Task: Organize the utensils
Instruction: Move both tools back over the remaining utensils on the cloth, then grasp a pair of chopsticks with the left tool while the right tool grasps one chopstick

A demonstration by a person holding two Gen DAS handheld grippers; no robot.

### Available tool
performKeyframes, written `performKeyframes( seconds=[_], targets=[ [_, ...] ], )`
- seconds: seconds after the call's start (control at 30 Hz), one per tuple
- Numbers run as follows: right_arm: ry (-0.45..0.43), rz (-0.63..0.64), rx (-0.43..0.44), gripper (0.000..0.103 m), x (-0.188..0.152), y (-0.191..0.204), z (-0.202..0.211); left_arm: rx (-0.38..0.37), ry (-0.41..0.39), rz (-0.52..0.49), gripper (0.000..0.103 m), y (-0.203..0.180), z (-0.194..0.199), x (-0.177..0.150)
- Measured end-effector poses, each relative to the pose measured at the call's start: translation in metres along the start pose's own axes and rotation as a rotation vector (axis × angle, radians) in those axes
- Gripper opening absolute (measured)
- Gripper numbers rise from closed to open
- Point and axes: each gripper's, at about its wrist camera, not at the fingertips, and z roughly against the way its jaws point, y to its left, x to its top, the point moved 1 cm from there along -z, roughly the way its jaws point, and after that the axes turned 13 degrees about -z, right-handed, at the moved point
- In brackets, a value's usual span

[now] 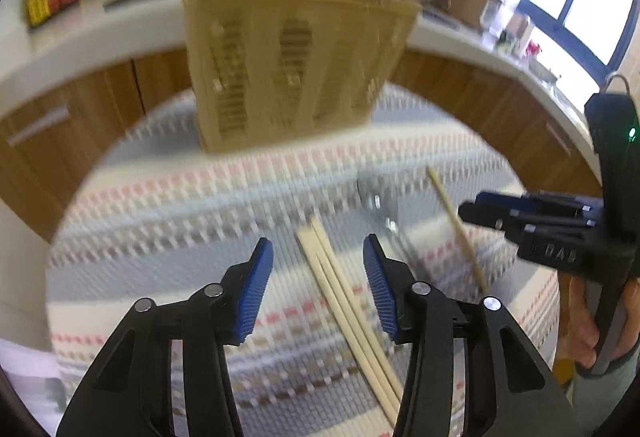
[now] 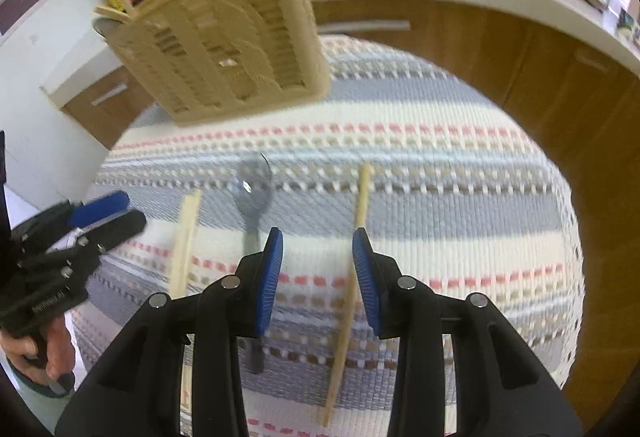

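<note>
Two grippers are over the striped table mat (image 2: pixel 440 173), both with fingers spread wide and nothing held. The left gripper (image 1: pixel 318 289) hangs above a pair of pale chopsticks (image 1: pixel 344 301) lying side by side between its blue pads (image 1: pixel 256 289), though whether the pads have reached the level of the sticks cannot be told. The right gripper (image 2: pixel 318 277) is poised over a single darker chopstick (image 2: pixel 352 269), which runs just inside its right-hand pad, off-centre in the gap. A metal spoon (image 2: pixel 253 193) lies on the mat between the pair and the single stick, bowl towards the beige slotted utensil basket (image 2: pixel 224 37), which stands at the far side of the mat; what appear to be wooden sticks already rise from its rim, but blur prevents a firm count. Judgement: the collecting stage is in hand, with four loose items not yet stowed. The next move calls for each gripper to lower until the pads straddle its target, the right one shifting slightly to centre the stick, then close firmly enough that the thin, smooth sticks do not roll or splay. Both views are motion-blurred, so fine contact is unconfirmed.
</note>
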Motion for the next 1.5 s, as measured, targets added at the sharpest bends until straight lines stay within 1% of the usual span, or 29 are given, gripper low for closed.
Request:
performKeyframes(
  seconds=[0.03,0.07,0.13,0.27,0.5,0.6,0.73,0.83,0.9,0.93,1.1,1.13,1.2,1.3,1.4,1.5],
  targets=[
    [0.003,-0.005,-0.003,0.033,-0.001,-0.002,-0.002,0.007,0.028,-0.008,0.041,-0.002,-0.008,-0.005],
    [0.004,-0.011,-0.009,0.033,-0.003,-0.004,-0.003,0.014,0.042,-0.013,0.037,-0.003,-0.013,-0.008],
    [-0.007,-0.01,-0.031,0.033,-0.008,-0.006,-0.005,0.009,0.063,-0.019,0.033,-0.005,-0.021,-0.015],
    [-0.01,-0.014,-0.041,0.029,-0.009,-0.01,-0.008,0.02,0.09,-0.032,0.031,-0.012,-0.029,-0.022],
    [-0.009,0.001,-0.077,0.029,-0.014,-0.01,-0.014,0.126,0.116,-0.098,0.031,-0.027,-0.032,-0.021],
    [-0.017,0.02,-0.114,0.029,-0.017,-0.004,-0.02,0.138,0.134,-0.091,0.032,-0.029,-0.034,-0.019],
    [-0.016,0.036,-0.136,0.029,-0.017,-0.001,-0.022,0.189,0.143,-0.141,0.032,-0.04,-0.041,-0.016],
    [-0.016,0.054,-0.15,0.029,-0.018,0.001,-0.022,0.18,0.134,-0.148,0.029,-0.042,-0.043,-0.015],
    [-0.02,0.062,-0.153,0.028,-0.019,0.001,-0.022,0.172,0.128,-0.159,0.024,-0.041,-0.042,-0.016],
    [-0.02,0.064,-0.151,0.026,-0.019,0.001,-0.022,0.171,0.128,-0.164,0.021,-0.041,-0.041,-0.016],
    [-0.015,0.061,-0.139,0.015,-0.022,0.0,-0.019,0.171,0.128,-0.183,0.013,-0.039,-0.035,-0.024],
    [-0.016,0.064,-0.142,0.011,-0.023,0.0,-0.018,0.172,0.128,-0.187,0.011,-0.036,-0.034,-0.026],
    [-0.012,0.067,-0.138,0.005,-0.024,-0.001,-0.017,0.178,0.129,-0.204,0.011,-0.037,-0.031,-0.03],
    [-0.006,0.077,-0.134,0.005,-0.028,-0.003,-0.014,0.168,0.132,-0.202,0.011,-0.036,-0.029,-0.033],
    [0.007,0.083,-0.126,0.005,-0.029,-0.003,-0.013,0.142,0.137,-0.189,0.011,-0.033,-0.025,-0.034],
    [0.029,0.081,-0.113,0.005,-0.026,-0.005,-0.014,0.08,0.141,-0.15,0.011,-0.024,-0.023,-0.033]
  ],
)
